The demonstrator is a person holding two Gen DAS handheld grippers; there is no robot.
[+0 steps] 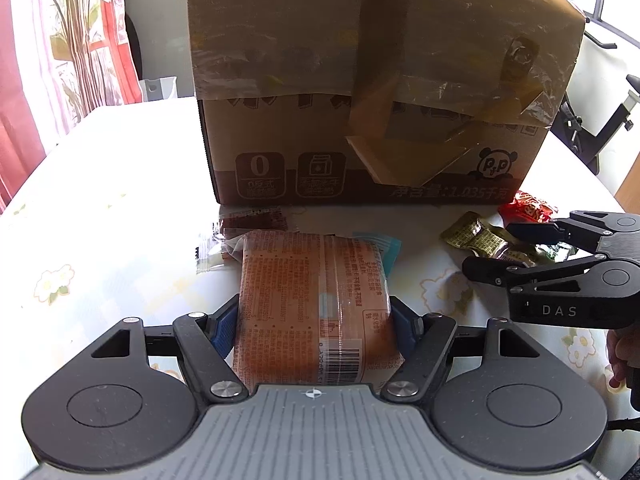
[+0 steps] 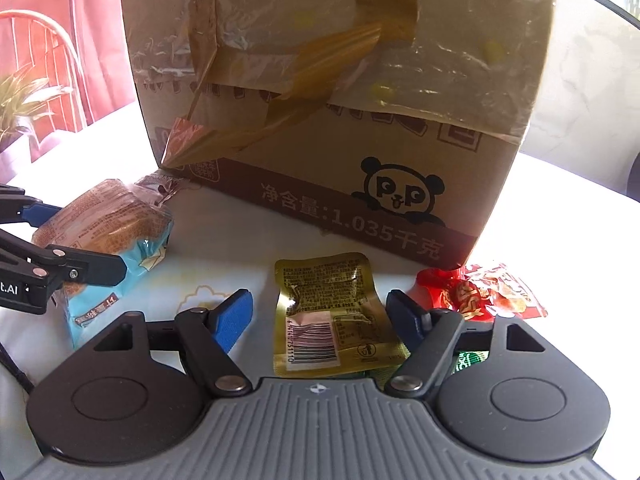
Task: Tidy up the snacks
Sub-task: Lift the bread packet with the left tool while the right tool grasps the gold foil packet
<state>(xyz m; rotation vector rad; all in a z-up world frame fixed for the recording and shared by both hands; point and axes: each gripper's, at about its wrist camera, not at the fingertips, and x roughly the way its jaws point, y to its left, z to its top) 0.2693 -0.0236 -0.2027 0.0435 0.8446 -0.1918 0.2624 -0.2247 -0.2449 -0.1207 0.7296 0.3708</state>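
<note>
My left gripper is shut on an orange-and-blue bread packet, its blue pads pressed on both sides; the packet also shows in the right wrist view, just above the table. My right gripper is open, its fingers on either side of a gold snack pouch lying flat on the table. A red snack packet lies right of it and a green packet is partly hidden under the right finger. The cardboard box with a panda logo stands behind them.
A clear-wrapped packet lies by the box's front left corner. The table has a white floral cloth. Red curtains and a plant stand at the left; an exercise machine stands at the right.
</note>
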